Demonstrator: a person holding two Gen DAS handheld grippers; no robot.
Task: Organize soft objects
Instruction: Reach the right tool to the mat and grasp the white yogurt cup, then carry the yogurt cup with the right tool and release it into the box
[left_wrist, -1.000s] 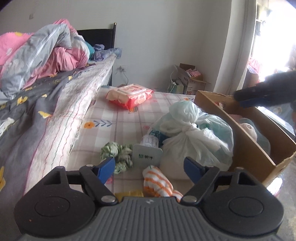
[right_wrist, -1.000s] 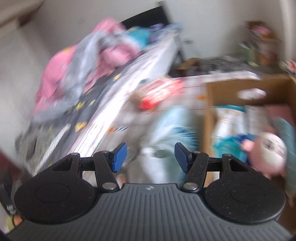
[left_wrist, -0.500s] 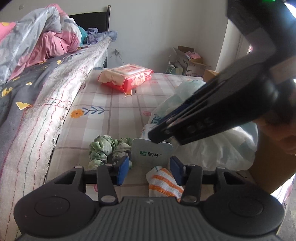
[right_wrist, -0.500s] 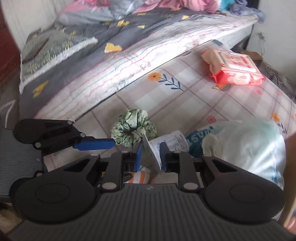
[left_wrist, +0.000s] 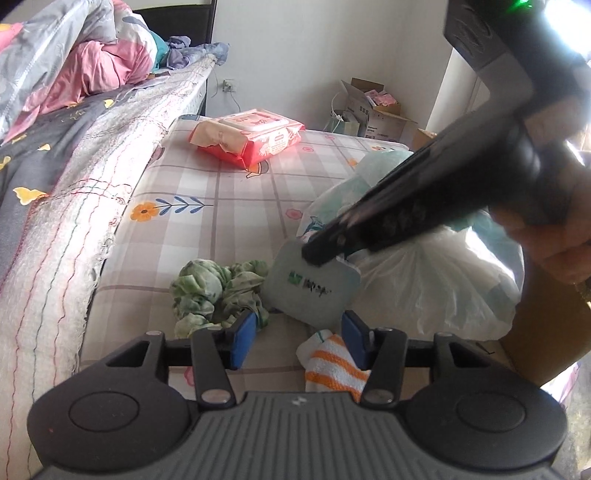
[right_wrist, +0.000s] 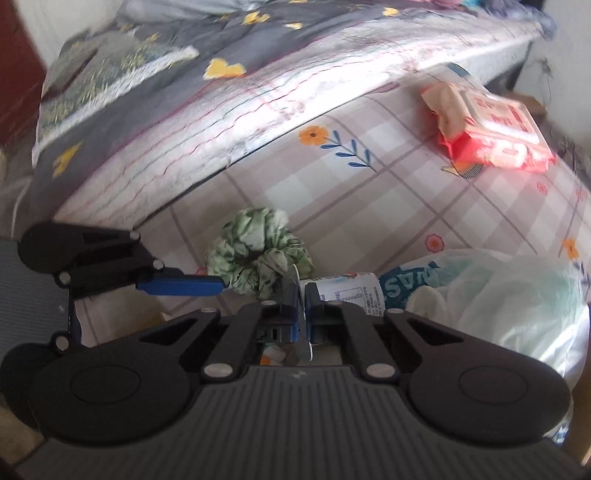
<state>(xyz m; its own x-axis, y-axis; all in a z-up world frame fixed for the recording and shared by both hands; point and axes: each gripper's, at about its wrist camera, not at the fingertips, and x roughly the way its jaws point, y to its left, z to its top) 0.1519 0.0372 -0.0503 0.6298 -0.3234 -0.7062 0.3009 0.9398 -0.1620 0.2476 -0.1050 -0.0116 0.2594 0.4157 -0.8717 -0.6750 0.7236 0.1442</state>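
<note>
right gripper (right_wrist: 301, 306): our fingers, spread a second ago, now pinch the pouch (left_wrist: 314, 284).
left gripper (left_wrist: 295, 339): fingers opening, empty.
meaning: pouch ready to lift.

White walls (left_wrist: 295, 55), unmade bed (left_wrist: 55, 147) — daylight at right.

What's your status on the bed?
Right gripper shut on grey pouch. Left gripper opening, nothing clamped. Green scrunchie, striped cloth crowd it.

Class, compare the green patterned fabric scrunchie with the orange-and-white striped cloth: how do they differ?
The green patterned fabric scrunchie is a ruffled ring, the orange-and-white striped cloth a rolled bundle. The scrunchie lies beside the left gripper's left finger; the cloth lies by its right. Both rest, ungripped, on the checked mat.
</note>
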